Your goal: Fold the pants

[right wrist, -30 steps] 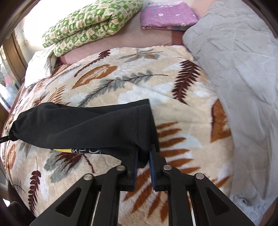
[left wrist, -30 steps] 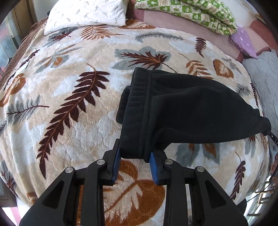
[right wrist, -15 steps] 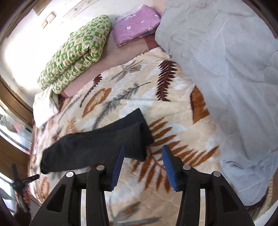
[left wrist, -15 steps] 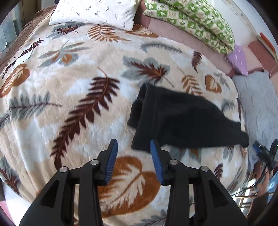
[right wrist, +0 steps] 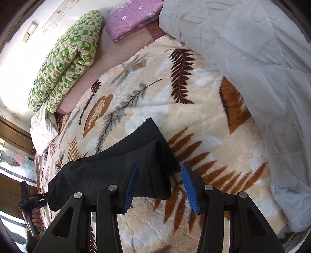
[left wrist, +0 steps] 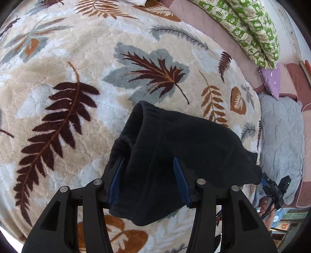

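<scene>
The folded black fleece pants lie on the cream leaf-patterned plush blanket. The left gripper has just been opening; its spread jaws straddle one end of the cloth. The right gripper, jaws parted, frames the other end

The folded pants lie on the leaf-patterned blanket, near its close edge, their long side running across the bed. Past the blanket's far edge, well apart from the pants, a rolled quilt lies on the bedsheet, with a small folded cloth beside it. A padded cover overlaps the blanket to the right of the pants.
</scene>
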